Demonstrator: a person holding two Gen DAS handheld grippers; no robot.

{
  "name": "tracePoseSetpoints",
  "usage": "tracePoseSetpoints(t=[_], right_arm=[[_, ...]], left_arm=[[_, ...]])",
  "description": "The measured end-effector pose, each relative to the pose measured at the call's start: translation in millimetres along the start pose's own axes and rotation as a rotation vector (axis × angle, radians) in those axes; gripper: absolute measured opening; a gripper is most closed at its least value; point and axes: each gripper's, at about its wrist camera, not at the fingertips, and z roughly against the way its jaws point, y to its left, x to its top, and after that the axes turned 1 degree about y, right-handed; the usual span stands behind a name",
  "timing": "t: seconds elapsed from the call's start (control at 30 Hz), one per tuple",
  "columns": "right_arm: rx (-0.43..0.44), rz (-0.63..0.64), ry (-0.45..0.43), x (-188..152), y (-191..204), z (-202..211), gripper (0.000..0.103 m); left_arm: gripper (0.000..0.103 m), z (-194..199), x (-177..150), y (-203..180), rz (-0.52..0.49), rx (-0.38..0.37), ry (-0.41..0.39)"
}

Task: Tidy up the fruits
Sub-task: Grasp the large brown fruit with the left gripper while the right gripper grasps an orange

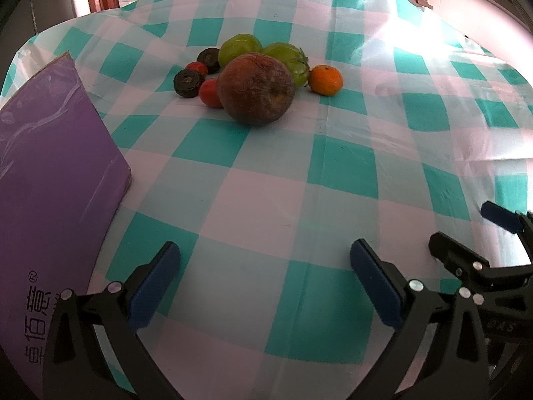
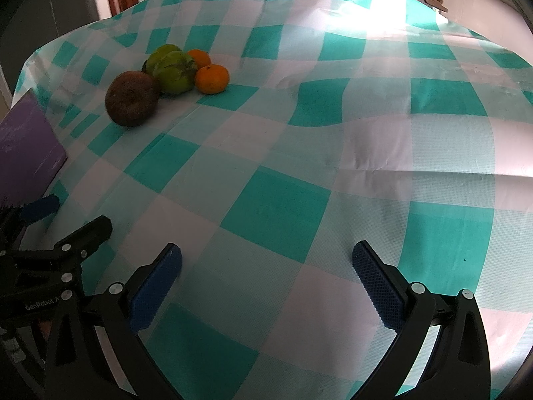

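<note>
Fruit still heaped together, both grippers empty and well back.

The left gripper and the right gripper both hung wide open over the checked tablecloth, holding nothing. Well ahead of them the fruit sat in one tight cluster: a big brownish apple in front, two green tomatoes behind it, an orange just beside them, small red fruits and two dark round pieces on the left. The right wrist view showed a second orange. A purple box lay apart at the left edge. By the look of it, nothing was sorted yet; the whole job remained.
</note>
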Motion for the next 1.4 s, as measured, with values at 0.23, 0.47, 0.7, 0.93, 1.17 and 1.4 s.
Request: tracePoseSetpoints(t=[0.23,0.47,0.7,0.93,1.17,1.4], right_arm=[[-0.020,-0.017,0.009,9.2,2.9,-6.5,0.099],[0.010,0.024,0.012,23.3,8.2,-17.0,0.099],[0.031,0.070,0.023,31.4,15.3,-21.5,0.099],[0.052,0.238,0.002,65.3,37.7,-40.1,0.097],[0.166,0.231,0.007,120.9,24.2,-76.5,0.074],[0.234,0.303,0.005,161.0,45.7,-100.7,0.068]], left_arm=[[0.102,-15.3,25.3,1.3,0.005,0.002,0.042],[0.102,-43.3,77.6,15.0,0.090,0.011,0.033],[0.096,-76.1,123.0,16.8,0.111,0.018,0.024],[0.068,-69.0,120.1,22.6,0.083,0.003,-0.002],[0.068,-34.6,85.9,39.7,0.090,0.009,-0.010],[0.068,-3.4,34.7,33.2,0.034,-0.016,0.026]])
